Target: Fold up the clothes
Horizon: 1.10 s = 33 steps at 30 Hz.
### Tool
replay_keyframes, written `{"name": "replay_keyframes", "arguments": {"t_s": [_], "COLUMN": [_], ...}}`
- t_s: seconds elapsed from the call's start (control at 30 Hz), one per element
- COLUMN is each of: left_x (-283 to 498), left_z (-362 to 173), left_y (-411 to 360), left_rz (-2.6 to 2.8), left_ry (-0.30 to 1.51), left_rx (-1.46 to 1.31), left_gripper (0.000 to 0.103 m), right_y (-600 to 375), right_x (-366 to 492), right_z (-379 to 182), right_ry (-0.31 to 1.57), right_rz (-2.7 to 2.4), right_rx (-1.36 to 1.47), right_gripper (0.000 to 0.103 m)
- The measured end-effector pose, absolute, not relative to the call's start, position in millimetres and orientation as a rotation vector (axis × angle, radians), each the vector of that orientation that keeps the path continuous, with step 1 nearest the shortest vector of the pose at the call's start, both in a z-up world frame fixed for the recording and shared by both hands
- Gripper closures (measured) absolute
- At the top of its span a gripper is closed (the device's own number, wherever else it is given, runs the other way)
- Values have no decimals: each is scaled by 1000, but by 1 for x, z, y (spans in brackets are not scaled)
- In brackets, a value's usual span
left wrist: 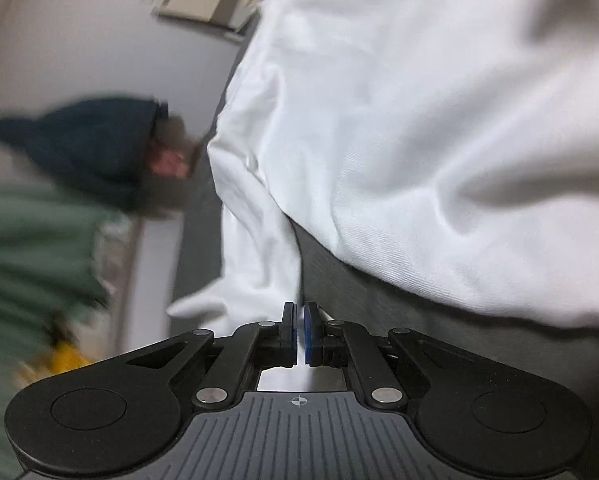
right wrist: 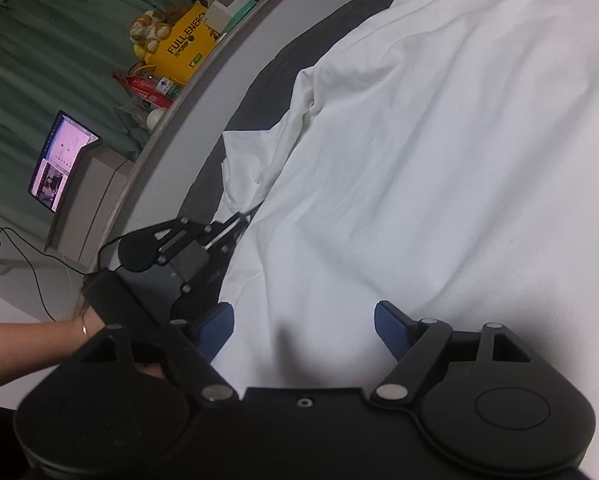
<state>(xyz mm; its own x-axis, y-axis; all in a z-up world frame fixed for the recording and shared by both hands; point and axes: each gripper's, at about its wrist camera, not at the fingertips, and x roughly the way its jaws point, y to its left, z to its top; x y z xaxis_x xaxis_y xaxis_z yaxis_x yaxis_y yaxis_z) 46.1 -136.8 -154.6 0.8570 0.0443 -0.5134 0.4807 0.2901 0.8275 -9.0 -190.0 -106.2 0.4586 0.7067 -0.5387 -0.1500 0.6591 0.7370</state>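
Note:
A white garment (left wrist: 419,120) lies spread over a dark grey surface (left wrist: 379,312). One sleeve (left wrist: 255,240) runs down from it to my left gripper (left wrist: 300,320). That gripper's blue pads are shut on the sleeve's edge, with a sliver of white cloth between them. The right wrist view shows the same left gripper (right wrist: 239,226) at the crumpled sleeve (right wrist: 251,160) on the garment's left side. My right gripper (right wrist: 305,326) hovers open over the white garment (right wrist: 439,160). Its blue pads (right wrist: 391,330) stand wide apart with only flat cloth below them.
A person's hand (right wrist: 59,332) holds the left gripper's handle. Past the grey surface's edge stand a lit screen (right wrist: 65,160), a cable (right wrist: 39,272), a yellow box (right wrist: 187,40) and green curtains (right wrist: 59,40). A blurred dark blue garment (left wrist: 79,148) lies at the left.

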Motion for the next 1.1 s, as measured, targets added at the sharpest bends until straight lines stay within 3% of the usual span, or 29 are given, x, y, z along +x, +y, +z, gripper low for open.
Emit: {"name": "replay_keyframes", "arguments": {"t_s": [0.07, 0.1, 0.13, 0.3, 0.37, 0.4, 0.43, 0.5, 0.63, 0.67, 0.73, 0.87, 1.1], "left_x": [59, 65, 72, 106, 105, 106, 104, 103, 104, 104, 104, 120, 122], "left_z": [-135, -126, -116, -93, -93, -93, -98, -110, -123, -122, -121, -105, -57], "left_y": [-119, -110, -100, -48, -38, -29, -17, 0, -3, -7, -14, -20, 0], "left_rz": [-239, -188, -136, -66, -74, -70, -58, -47, -107, -106, -106, -34, 350], "left_ry": [514, 514, 510, 638, 692, 719, 753, 817, 833, 838, 850, 830, 379], "left_rx": [1085, 1001, 919, 610, 488, 399, 312, 198, 159, 186, 239, 436, 1057], "left_gripper": [63, 18, 0, 0, 3, 14, 37, 64, 68, 74, 99, 101, 101], "right_y": [-191, -192, -192, -191, -191, -191, -191, -191, -191, -190, -190, -190, -191], "right_x": [-11, -12, -13, -16, -16, -16, -16, -16, -16, -16, -17, -18, -18], "right_z": [-107, -108, -108, -109, -109, -108, -109, -109, -110, -110, -110, -110, -109], "right_ry": [956, 956, 956, 954, 951, 950, 949, 948, 946, 945, 943, 940, 942], "right_rz": [580, 580, 580, 580, 582, 583, 583, 585, 596, 599, 603, 605, 605], "right_rx": [673, 673, 671, 655, 650, 649, 649, 647, 640, 635, 628, 622, 625], "right_gripper": [26, 26, 26, 25, 24, 24, 24, 24, 22, 21, 21, 20, 20]}}
